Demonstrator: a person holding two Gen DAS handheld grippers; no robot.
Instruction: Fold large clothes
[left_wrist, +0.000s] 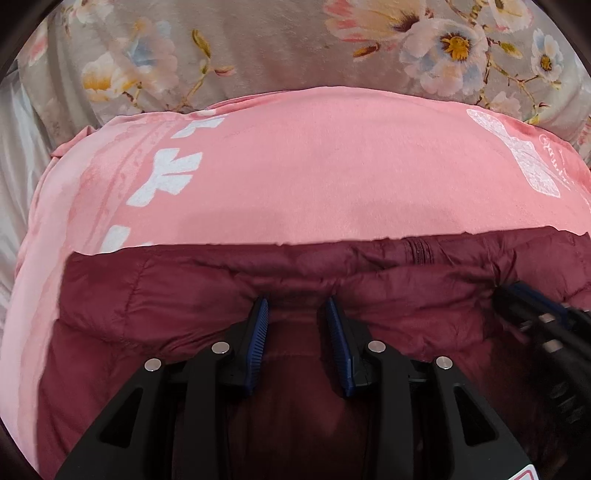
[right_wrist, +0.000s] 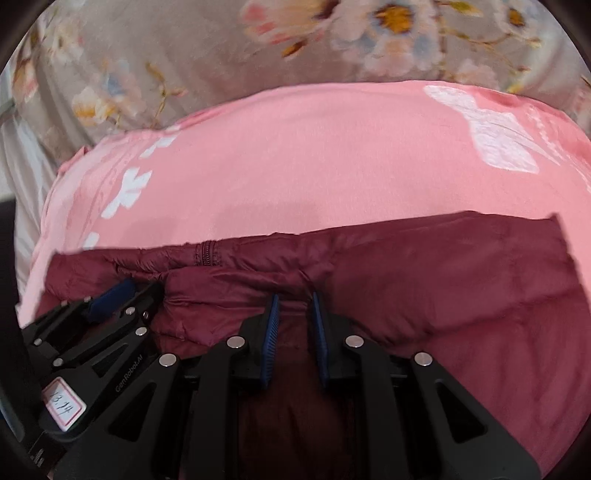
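Note:
A maroon puffer jacket (left_wrist: 177, 295) (right_wrist: 443, 280) lies on a pink blanket (left_wrist: 314, 166), with its near part folded over toward the far edge. A short zipper (left_wrist: 417, 253) (right_wrist: 207, 253) shows on the far hem. My left gripper (left_wrist: 296, 301) pinches a bunched ridge of the folded layer between its blue pads, and creases fan out from the tips. My right gripper (right_wrist: 295, 297) grips the same fold further right, jaws narrower. Each gripper shows in the other's view: the right gripper (left_wrist: 528, 306) blurred at the edge, the left gripper (right_wrist: 136, 291) at the lower left.
The pink blanket (right_wrist: 295, 155) has white printed shapes along its left side and a white bow at the right. Behind it lies a grey floral bed cover (left_wrist: 258, 48). Pale sheet fabric (left_wrist: 22, 147) shows at the far left.

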